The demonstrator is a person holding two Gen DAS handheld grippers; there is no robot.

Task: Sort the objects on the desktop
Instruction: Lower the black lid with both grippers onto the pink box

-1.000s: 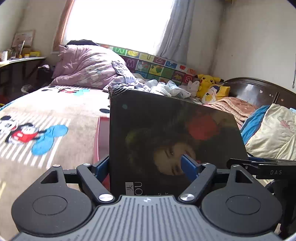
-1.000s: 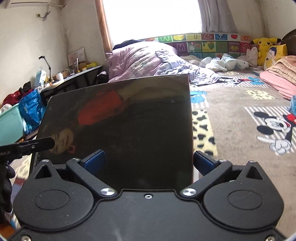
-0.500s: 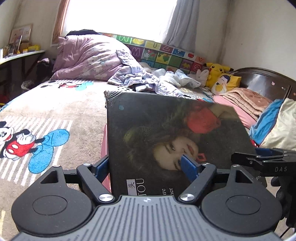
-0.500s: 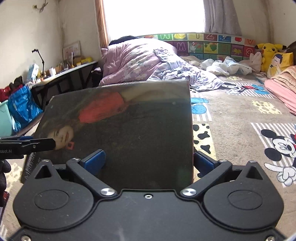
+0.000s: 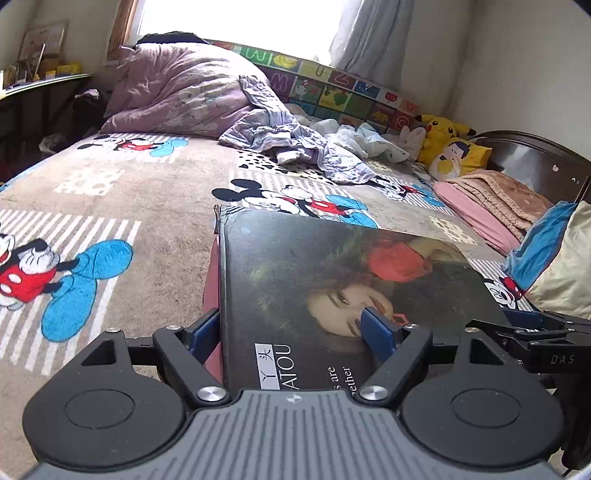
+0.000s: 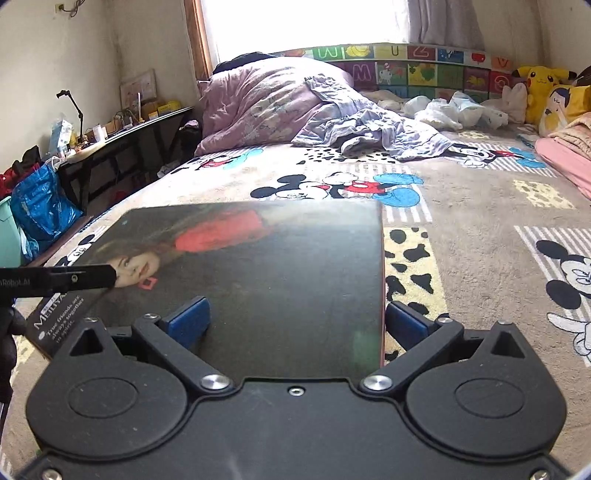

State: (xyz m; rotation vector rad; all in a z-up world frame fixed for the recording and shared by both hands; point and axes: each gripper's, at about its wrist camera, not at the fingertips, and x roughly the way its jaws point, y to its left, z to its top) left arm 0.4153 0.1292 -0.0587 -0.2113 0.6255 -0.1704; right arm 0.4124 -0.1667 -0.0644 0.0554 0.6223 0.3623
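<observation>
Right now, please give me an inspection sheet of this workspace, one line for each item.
Surface: bed with a Mickey Mouse blanket.
Job's things: dark box with a woman's portrait, held flat over the blanket.
Clutter: purple duvet, crumpled clothes, Pikachu plush, folded pink blanket.
Grippers: left gripper and right gripper each clamp an edge of the box.
Cables: nothing seen.
Surroundings: bright window, cluttered desk, blue bag.

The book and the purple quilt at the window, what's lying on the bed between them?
In the right wrist view, only bare Mickey Mouse blanket lies between the book and the purple quilt.
</observation>
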